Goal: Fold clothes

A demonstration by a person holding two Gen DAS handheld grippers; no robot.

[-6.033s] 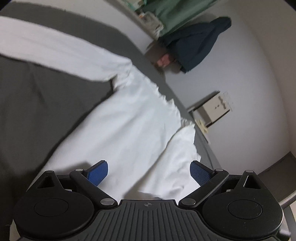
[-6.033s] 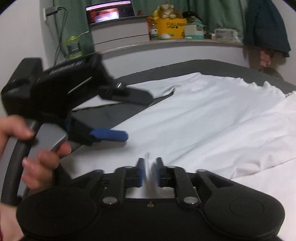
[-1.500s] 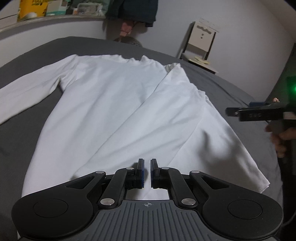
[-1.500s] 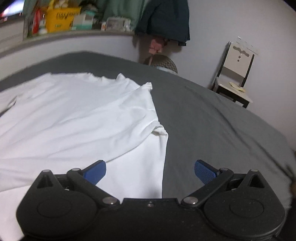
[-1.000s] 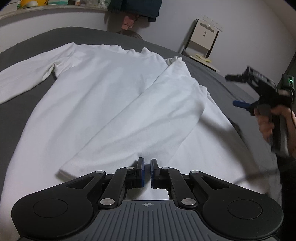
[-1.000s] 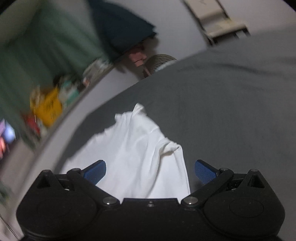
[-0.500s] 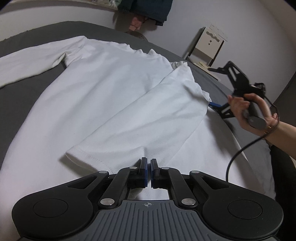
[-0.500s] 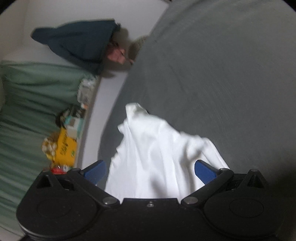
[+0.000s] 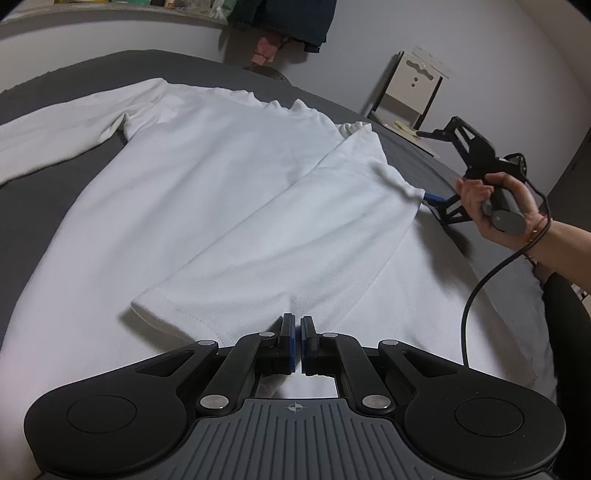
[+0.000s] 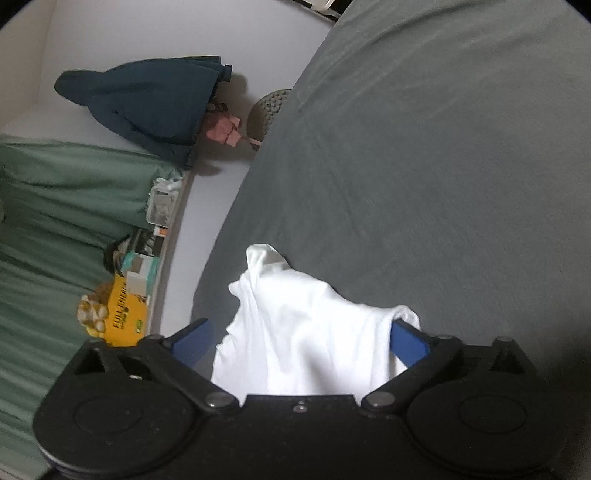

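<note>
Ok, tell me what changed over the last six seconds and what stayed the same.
The left gripper, open six seconds ago, is shut on the cuff of the folded sleeve and has drawn it down across the white shirt. The right gripper, then shut on fabric, let go, swung to the shirt's right edge and now sits open around the fold there. The shirt stays flat on the grey bed, its other sleeve still spread out.

Grey bed sheet fills most of both views, lightly creased. Plain pale wall behind. Dark navy garment hangs on wall beyond far edge of bed. Green curtain above ledge holding yellow box and small clutter. White chair near bed's far right corner. Light dim, even.
</note>
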